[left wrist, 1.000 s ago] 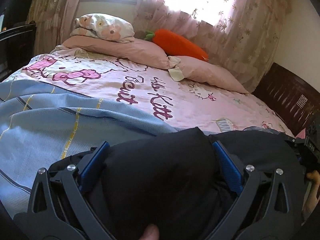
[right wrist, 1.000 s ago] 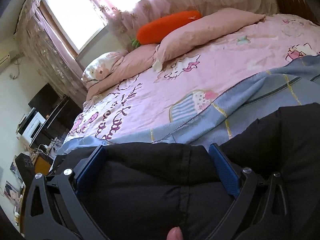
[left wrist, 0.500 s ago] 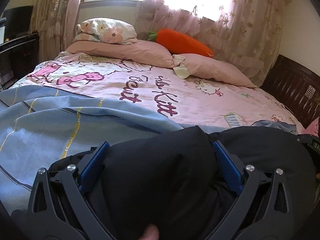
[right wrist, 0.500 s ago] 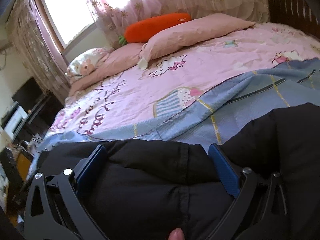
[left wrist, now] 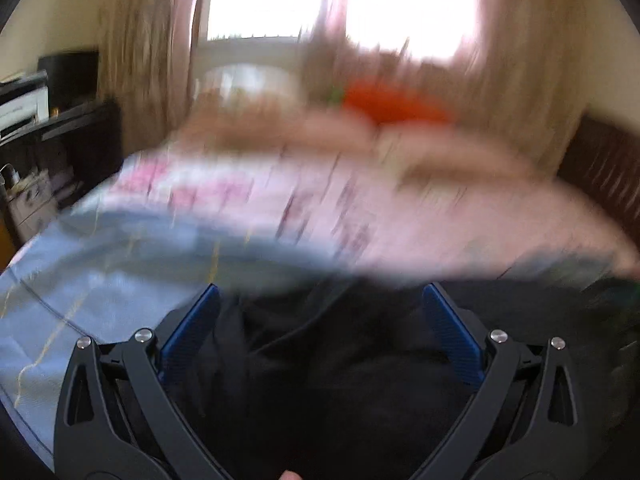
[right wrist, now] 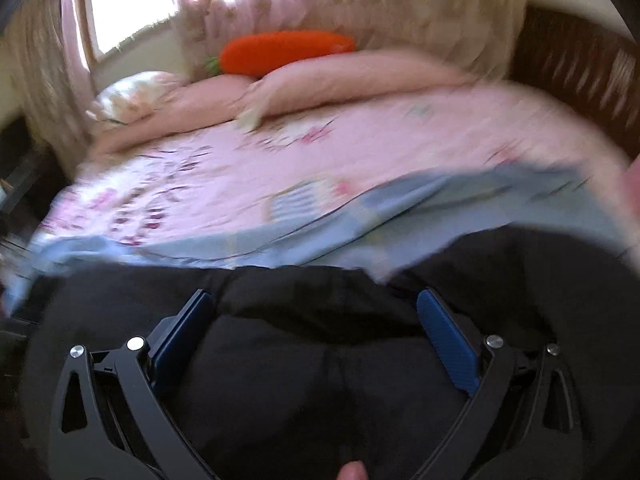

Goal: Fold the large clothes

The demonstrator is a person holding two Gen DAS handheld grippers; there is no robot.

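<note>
A large black padded garment (left wrist: 340, 380) fills the bottom of both views, bunched between the fingers of each gripper; it also shows in the right wrist view (right wrist: 320, 360). My left gripper (left wrist: 318, 300) has its blue-padded jaws standing wide with black cloth between them. My right gripper (right wrist: 312, 304) stands the same way, wide with black cloth between the pads. A fingertip shows at the bottom edge of each view. Both views are blurred by motion. The garment lies over a light blue blanket (left wrist: 100, 300).
The bed has a pink printed sheet (right wrist: 320, 160), pink pillows (right wrist: 360, 76) and an orange carrot cushion (right wrist: 284, 50) under a curtained window. A dark wooden headboard (right wrist: 580, 68) is at right. Dark furniture (left wrist: 52, 132) stands left of the bed.
Both grippers have lifted and pulled back from the bed with the black garment between their fingers; the views are now blurred and show more of the room.
</note>
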